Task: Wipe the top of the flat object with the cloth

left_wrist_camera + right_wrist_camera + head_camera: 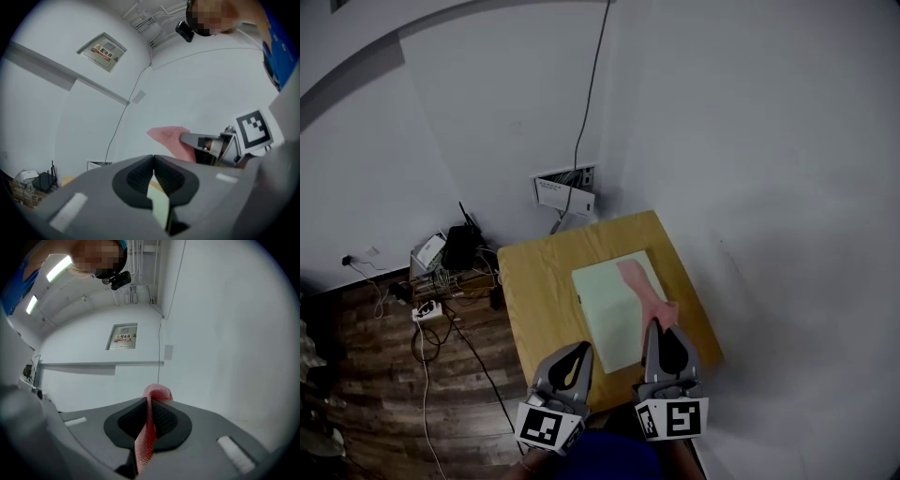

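Three views, all dim.

Head view: wooden table (534, 281) in a white-walled corner. A pale green flat object (605, 300) lies on it, and a pink cloth (639, 281) is draped across its right part. The right gripper (656, 326) is clenched on the cloth's near end. The left gripper (579, 349) sits just beside the flat object's near left edge; I can't tell if they touch. Each gripper carries a black-and-white marker cube (672, 419). Only this view shows the wood floor w/ a power strip (427, 309) and tangled cables. A white wall box (564, 192) has a label too small to read.

Left gripper view: left gripper (153, 159) has its jaws closed, tips meeting. A pale green sliver (159, 199) shows in the slit behind them; unclear whether it is pinched or just seen through the gap. To the right, the right gripper (185, 137) is seen side-on w/ the cloth (168, 137) sticking out ahead of it. High on the wall is a sign (104, 50) w/ a yellow warning triangle and red characters, approx. "配电箱". A black router (44, 180) sits low left.

Right gripper view: right gripper (149, 401) is clamped on the cloth (149, 427), which runs btwn the pads and curls over the tips. Its mesh weave shows only here. The same sign (123, 337) faces the camera. Ceiling lights (58, 268) are at top left.
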`<state>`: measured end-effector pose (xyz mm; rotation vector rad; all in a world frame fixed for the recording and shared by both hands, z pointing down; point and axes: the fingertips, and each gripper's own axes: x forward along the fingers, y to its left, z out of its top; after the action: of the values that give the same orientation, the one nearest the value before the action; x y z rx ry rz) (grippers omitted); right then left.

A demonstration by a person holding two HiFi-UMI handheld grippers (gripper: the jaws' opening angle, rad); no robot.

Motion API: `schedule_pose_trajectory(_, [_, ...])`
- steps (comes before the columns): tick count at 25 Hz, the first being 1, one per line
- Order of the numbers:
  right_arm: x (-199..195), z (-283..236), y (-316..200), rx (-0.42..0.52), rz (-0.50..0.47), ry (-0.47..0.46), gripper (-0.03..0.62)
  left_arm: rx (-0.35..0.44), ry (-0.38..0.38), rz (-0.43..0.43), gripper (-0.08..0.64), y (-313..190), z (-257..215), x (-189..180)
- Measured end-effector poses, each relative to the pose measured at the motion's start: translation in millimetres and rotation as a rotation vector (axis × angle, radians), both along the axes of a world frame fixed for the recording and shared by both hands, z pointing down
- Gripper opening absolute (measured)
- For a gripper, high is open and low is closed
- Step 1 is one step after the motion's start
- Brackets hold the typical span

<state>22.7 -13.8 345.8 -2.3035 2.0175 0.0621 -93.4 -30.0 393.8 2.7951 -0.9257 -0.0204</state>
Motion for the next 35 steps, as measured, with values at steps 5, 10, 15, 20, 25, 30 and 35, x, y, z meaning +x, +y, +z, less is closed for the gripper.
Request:
schedule_pose_trajectory(5, [29.9,-8.9,-20.4,0.023,-0.135,0.011,0.015,0.028,0.006,-0.119,0.003,-7.0,-8.1,31.3])
schedule_pose_trajectory(10, [62.4,-3.3,-29.1,0.025,-0.226,0.010,0.015,0.032,-0.018,-0.225,0.003,-10.4,-5.8,56.6])
schedule_pose_trajectory(15, [83.1,-1.8,-33.5,0.020,-0.316,0.027,0.015,0.029,-0.031,-0.320,0.003,-9.7,-0.4,68.4])
schedule_pose_trajectory(20, [90.2,2.7,-40.8,0.007,-0.391,0.043,0.015,0.020,-0.057,-0.375,0.003,-10.7,10.2,73.2])
schedule_pose_trajectory(25, [87.7,4.1,-52.6,0.001,-0.407,0.045,0.015,0.017,-0.079,-0.388,0.003,-18.7,17.3,68.7])
schedule_pose_trajectory(30, [81.4,6.9,-64.0,-0.014,-0.399,0.060,0.015,0.012,-0.090,-0.375,0.003,-32.4,25.6,63.0])
schedule_pose_trajectory(35, [71.6,17.8,-73.6,-0.049,-0.406,0.092,0.015,-0.020,-0.111,-0.345,0.005,-44.4,45.8,57.6])
